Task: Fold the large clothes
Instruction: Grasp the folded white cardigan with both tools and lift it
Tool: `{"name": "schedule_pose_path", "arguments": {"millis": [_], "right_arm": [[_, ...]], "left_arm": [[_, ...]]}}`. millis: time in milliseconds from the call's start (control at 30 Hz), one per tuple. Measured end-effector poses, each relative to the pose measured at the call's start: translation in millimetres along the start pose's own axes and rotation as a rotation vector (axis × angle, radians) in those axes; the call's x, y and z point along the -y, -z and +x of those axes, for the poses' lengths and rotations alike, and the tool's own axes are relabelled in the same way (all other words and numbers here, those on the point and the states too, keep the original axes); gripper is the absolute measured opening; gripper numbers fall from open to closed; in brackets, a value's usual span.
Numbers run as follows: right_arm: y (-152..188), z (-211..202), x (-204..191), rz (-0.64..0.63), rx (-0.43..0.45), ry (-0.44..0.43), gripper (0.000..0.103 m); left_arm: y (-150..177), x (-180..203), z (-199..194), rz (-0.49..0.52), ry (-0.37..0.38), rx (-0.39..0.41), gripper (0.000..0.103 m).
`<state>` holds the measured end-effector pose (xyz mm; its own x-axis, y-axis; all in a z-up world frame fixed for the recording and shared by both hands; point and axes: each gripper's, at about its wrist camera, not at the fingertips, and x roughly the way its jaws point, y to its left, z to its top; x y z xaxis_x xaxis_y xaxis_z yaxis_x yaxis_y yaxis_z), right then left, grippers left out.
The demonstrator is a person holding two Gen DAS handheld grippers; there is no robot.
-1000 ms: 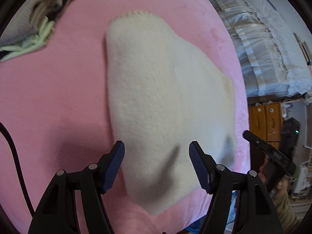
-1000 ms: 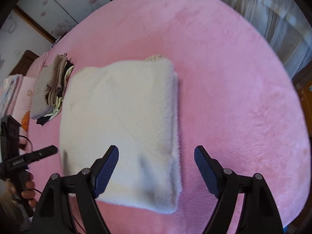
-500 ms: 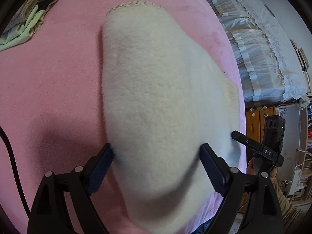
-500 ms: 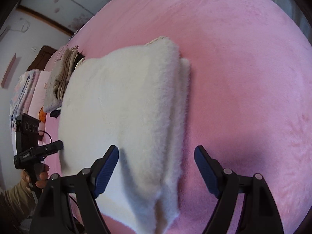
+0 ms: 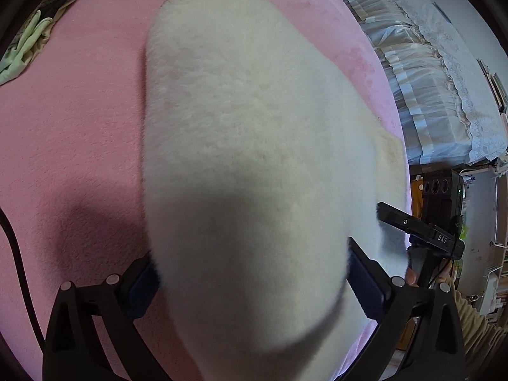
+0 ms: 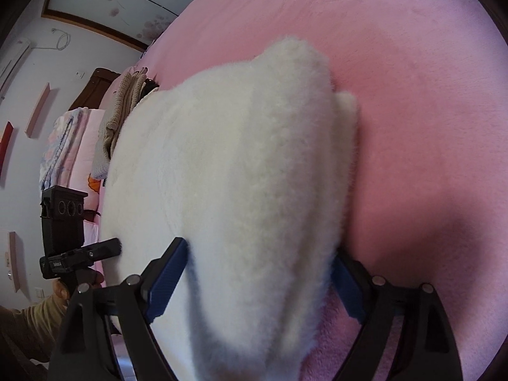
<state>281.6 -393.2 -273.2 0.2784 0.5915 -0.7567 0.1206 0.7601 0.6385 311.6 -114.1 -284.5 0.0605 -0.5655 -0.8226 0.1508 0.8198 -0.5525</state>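
1. Left wrist view: the left gripper [image 5: 250,281] stands with its jaws spread wide and has just been opening further; the near end of the folded cream fleece garment [image 5: 254,146] bulges up between the blue pads [image 5: 365,285], and its pile brushes them, though whether they press on it cannot be told; the garment lies on the pink bedspread [image 5: 73,133], running away from the camera to a stitched edge at its far end; a heap of pale green and dark clothes [image 5: 28,47] sits at the far left rim of the bed, well apart from the garment; the right gripper [image 5: 412,225] shows at the garment's right edge, a hand [image 5: 425,276] on its grip; a white frilled curtain [image 5: 428,73] hangs beyond the bed

2. Right wrist view: the right gripper [image 6: 258,281] also has its jaws wide apart, and they have just been opening; the thick folded edge of the same garment [image 6: 241,174] fills the gap between the blue pads [image 6: 168,276], touching them loosely; the bedspread [image 6: 412,95] lies bare to the right of it; a stack of knitted clothes [image 6: 123,104] sits just behind the garment's far left corner; the left gripper [image 6: 92,252] shows at the garment's left side, held by a hand [image 6: 63,289]
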Motion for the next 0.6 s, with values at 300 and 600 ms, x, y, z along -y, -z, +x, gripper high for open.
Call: {"name": "schedule_pose_path", "arguments": {"millis": [300, 600], "right_arm": [[-7, 10, 0, -0.019, -0.001, -0.027, 0.091], [1, -12, -9, -0.016, 0.037, 0.023, 0.051]], "left_arm": [[0, -9, 11, -0.032, 0.033, -0.012, 0.103], [6, 2, 3, -0.072, -0.034, 0.023, 0.087]]}}
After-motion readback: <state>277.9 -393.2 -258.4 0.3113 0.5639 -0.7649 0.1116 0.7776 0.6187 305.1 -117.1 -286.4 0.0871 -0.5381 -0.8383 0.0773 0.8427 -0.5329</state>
